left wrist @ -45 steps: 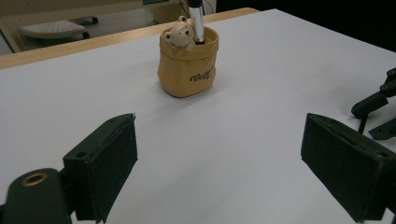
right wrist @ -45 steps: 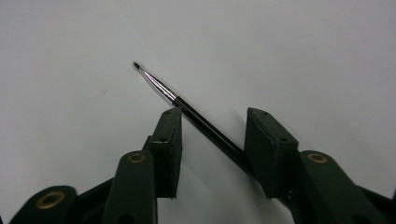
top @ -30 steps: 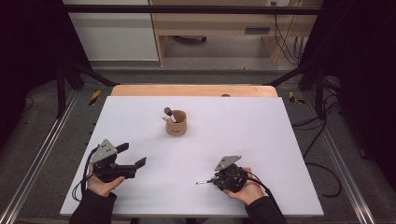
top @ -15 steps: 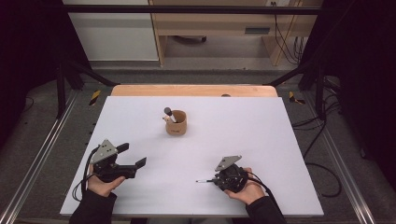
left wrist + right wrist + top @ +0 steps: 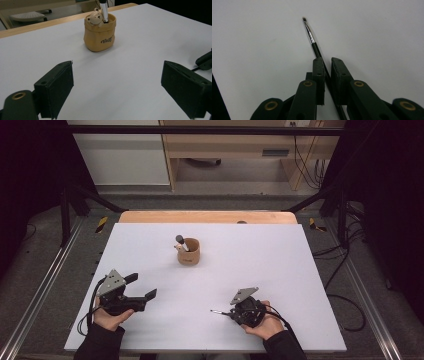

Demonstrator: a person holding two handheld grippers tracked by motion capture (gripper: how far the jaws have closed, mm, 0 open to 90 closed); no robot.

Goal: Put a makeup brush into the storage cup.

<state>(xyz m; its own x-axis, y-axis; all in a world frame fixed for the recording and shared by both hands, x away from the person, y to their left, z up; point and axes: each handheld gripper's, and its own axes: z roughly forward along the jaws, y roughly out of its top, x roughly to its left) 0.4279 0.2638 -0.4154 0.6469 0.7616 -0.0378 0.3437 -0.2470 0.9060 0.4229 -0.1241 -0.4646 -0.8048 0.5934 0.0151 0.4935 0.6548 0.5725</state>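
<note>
A thin black makeup brush [image 5: 312, 40] with a silver ferrule lies on the white table [image 5: 280, 265], its tip [image 5: 216, 311] pointing left. My right gripper [image 5: 231, 314] sits at the front right. Its jaws have just been closing, and in the right gripper view the right gripper [image 5: 325, 62] is shut on the brush's handle. At the front left, my left gripper [image 5: 142, 286] is open with nothing between its pads [image 5: 56, 87]. It faces a tan cup [image 5: 100, 35] with a small bear figure [image 5: 95, 17] and a grey-tipped pen [image 5: 180, 240] in it. That cup [image 5: 188, 254] stands mid-table.
A wooden strip [image 5: 207, 217] runs along the table's far edge. Metal rails [image 5: 45, 285] flank the table, and cables [image 5: 345, 270] trail on the floor at the right. Wide bare tabletop lies between the grippers and the cup.
Both hands have stayed where they were. The brush still lies in the same place at the right gripper's jaws.
</note>
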